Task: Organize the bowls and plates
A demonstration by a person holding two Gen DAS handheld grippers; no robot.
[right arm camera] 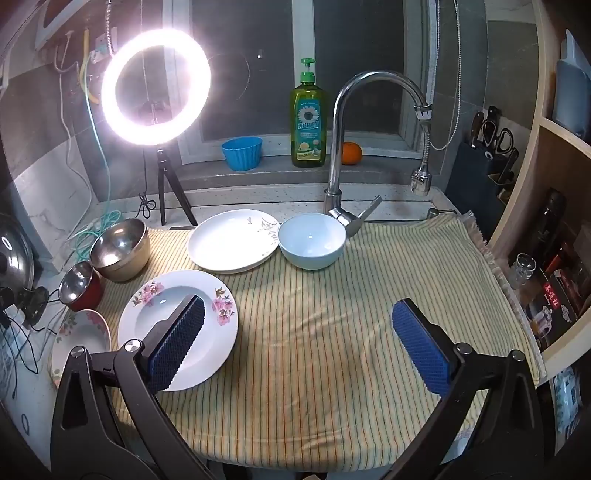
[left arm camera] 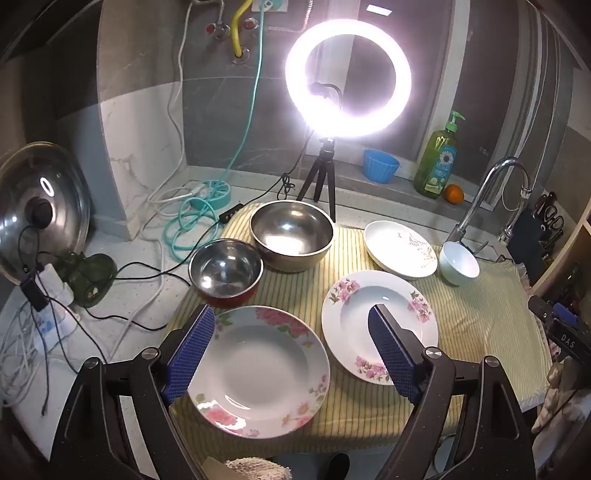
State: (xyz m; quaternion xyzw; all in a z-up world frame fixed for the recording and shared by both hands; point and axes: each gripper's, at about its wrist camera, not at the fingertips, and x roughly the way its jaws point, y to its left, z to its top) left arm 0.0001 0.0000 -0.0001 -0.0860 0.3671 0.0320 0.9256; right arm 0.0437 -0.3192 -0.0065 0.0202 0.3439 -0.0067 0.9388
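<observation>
On striped cloth [right arm camera: 332, 332], three plates [left arm camera: 258, 369], three bowls [left arm camera: 291, 236]

This is a home kitchen. A chrome faucet [right arm camera: 341, 147] arches over the counter at upper centre, with a green dish soap bottle [right arm camera: 308, 118] and an orange [right arm camera: 351, 153] on the windowsill behind it. A knife block [right arm camera: 487, 166] stands at right, a pot lid [left arm camera: 40, 210] at far left, gas pipes [left arm camera: 238, 26] on the tiled wall.

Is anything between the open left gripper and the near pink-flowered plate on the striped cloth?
Nothing visible. The left gripper hangs open just above the white plate with pink flowers, its blue pads either side, with no dish or cable in between.
</observation>
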